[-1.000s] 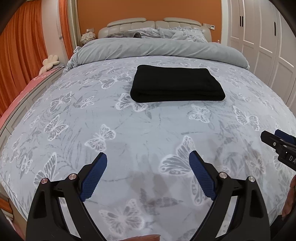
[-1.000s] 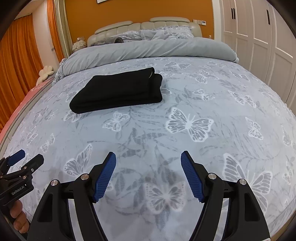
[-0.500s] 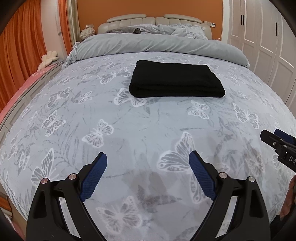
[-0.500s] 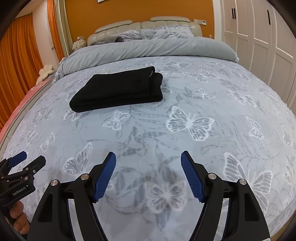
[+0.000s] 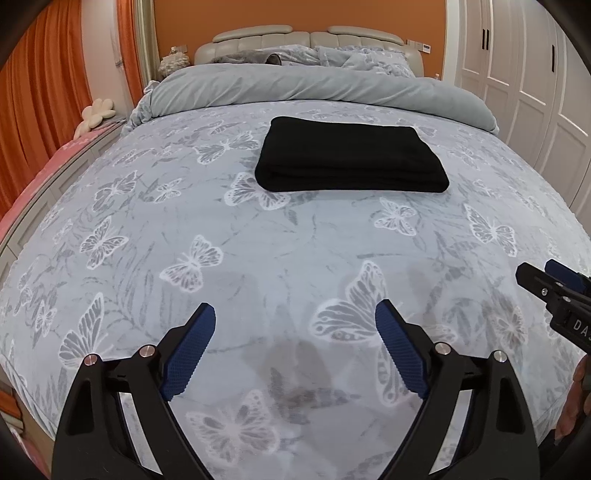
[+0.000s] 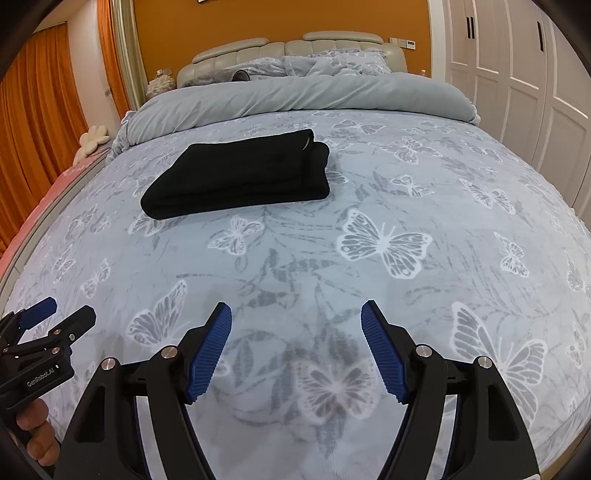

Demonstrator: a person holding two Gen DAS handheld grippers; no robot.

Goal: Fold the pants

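Closest to me, my left gripper (image 5: 295,345) hangs over the foot end of the bed (image 5: 258,258), jaws spread wide, nothing between the blue pads (image 5: 188,350). Same story on my right gripper (image 6: 296,341): jaws wide apart, empty, hovering above the butterfly-print cover. In the right wrist view I catch the left gripper at the lower left edge, a hand (image 6: 37,432) wrapped under its handle; in the left wrist view the right gripper pokes in from the right edge, jaws apart there too.

Further up the bed, well clear of both grippers, sit the black pants (image 5: 351,155), folded into a neat flat rectangle lying square on the cover. From the right wrist view I see the stacked layers at their right end (image 6: 243,173).

Beyond the pants, a plain grey duvet (image 5: 325,86) is rolled back across the bed. Past that, rumpled pillows (image 6: 325,62) lean against a padded beige headboard (image 5: 306,37). Off the bed's left side, orange curtains (image 5: 40,96) and a white flower-shaped cushion (image 5: 94,114); off its right side, white wardrobe doors (image 5: 517,62). Orange wall (image 6: 280,22) behind the headboard.
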